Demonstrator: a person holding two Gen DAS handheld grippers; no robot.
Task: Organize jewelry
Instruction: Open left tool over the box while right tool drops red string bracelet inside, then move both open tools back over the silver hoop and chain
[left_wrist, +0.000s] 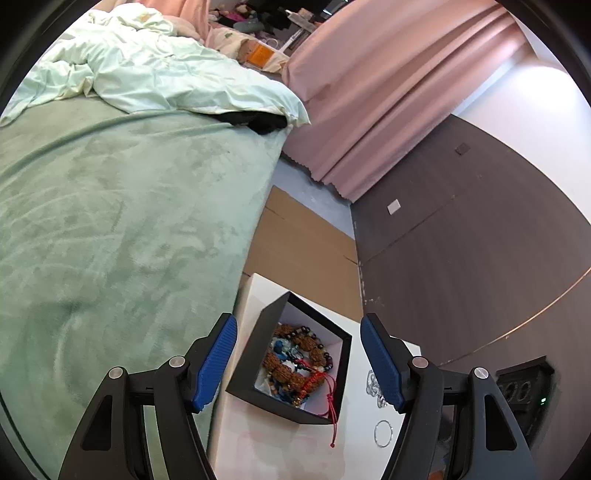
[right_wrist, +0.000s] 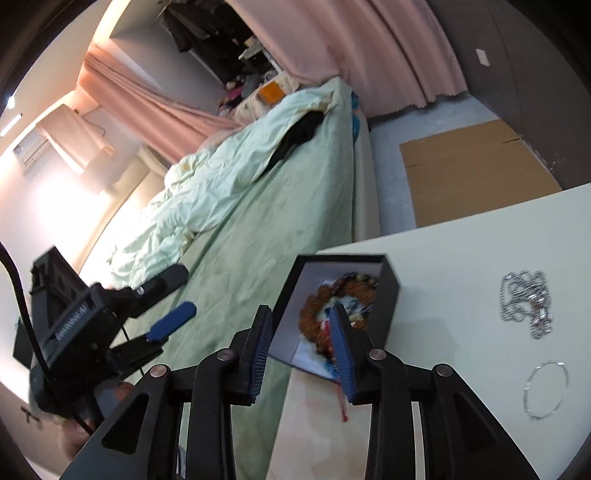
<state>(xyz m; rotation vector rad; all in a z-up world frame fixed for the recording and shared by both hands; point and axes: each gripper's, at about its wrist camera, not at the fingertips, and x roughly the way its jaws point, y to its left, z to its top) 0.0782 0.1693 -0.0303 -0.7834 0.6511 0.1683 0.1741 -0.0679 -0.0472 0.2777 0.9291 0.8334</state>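
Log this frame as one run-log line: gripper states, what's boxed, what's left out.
left gripper: open, empty | right gripper: open, empty | black box: beaded bracelets inside | table: silver chain, thin bangle outside box

White bench (right_wrist: 461, 251) beside the bed.
On it: open black square box (right_wrist: 391, 295) of beaded bracelets, tangled silver chain (right_wrist: 526, 302), thin silver bangle (right_wrist: 546, 389).

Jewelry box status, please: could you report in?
Both grippers open, empty. Black box holds bracelets; silver chain and bangle lie outside. Nothing blocking.
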